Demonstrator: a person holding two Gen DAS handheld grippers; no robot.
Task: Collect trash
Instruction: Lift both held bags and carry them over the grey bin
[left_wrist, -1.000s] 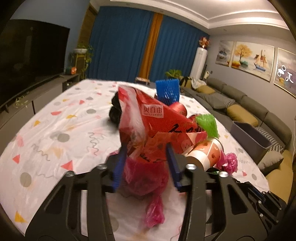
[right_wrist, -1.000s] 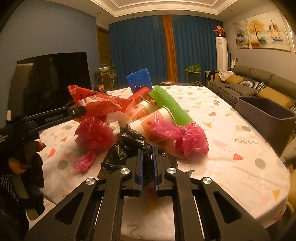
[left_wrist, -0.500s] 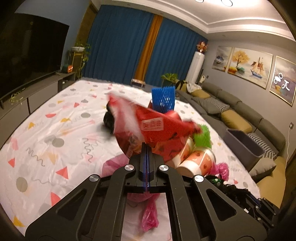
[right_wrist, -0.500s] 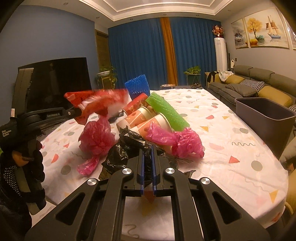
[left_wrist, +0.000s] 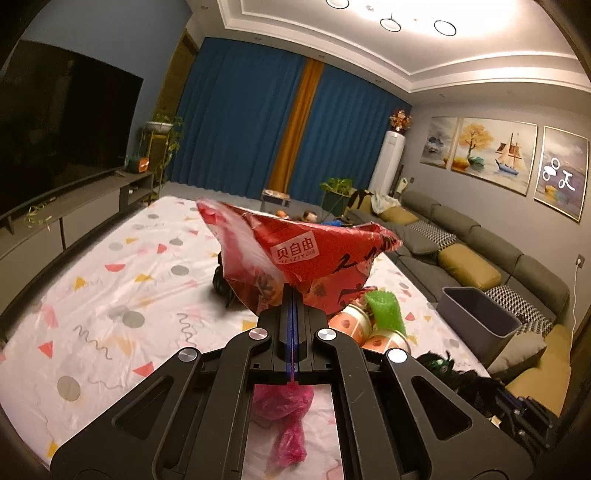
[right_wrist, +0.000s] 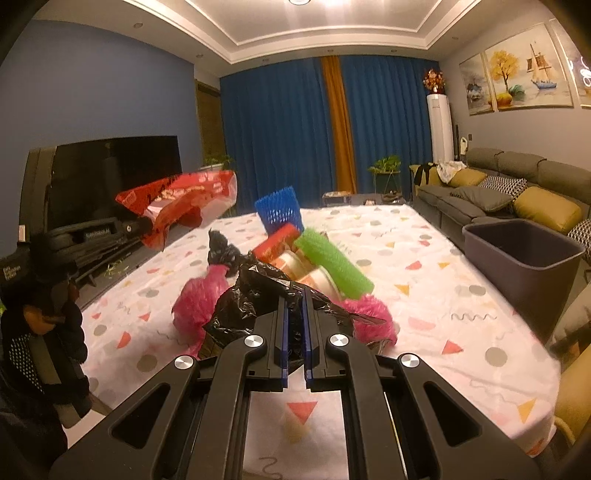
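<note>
My left gripper (left_wrist: 292, 295) is shut on a red plastic snack bag (left_wrist: 306, 258) and holds it in the air above the table. The same red bag (right_wrist: 177, 201) shows at the left of the right wrist view. My right gripper (right_wrist: 294, 306) is shut on a crumpled black plastic bag (right_wrist: 258, 295), raised off the patterned tablecloth (right_wrist: 424, 295). Below lie pink plastic bags (right_wrist: 197, 306), paper cups (left_wrist: 351, 321), a green foam net (right_wrist: 332, 266), a blue foam net (right_wrist: 279, 210) and a red can (right_wrist: 275, 245).
A grey bin (right_wrist: 524, 254) stands off the table's right edge, in front of the grey sofa (left_wrist: 480, 251). A TV (left_wrist: 62, 122) and its low cabinet run along the left wall. A person's gloved hand (right_wrist: 40, 325) holds the left gripper's body.
My left gripper shut on the red snack bag and lifted it up off the pile. My right gripper, shut all along, rose with the black bag.
</note>
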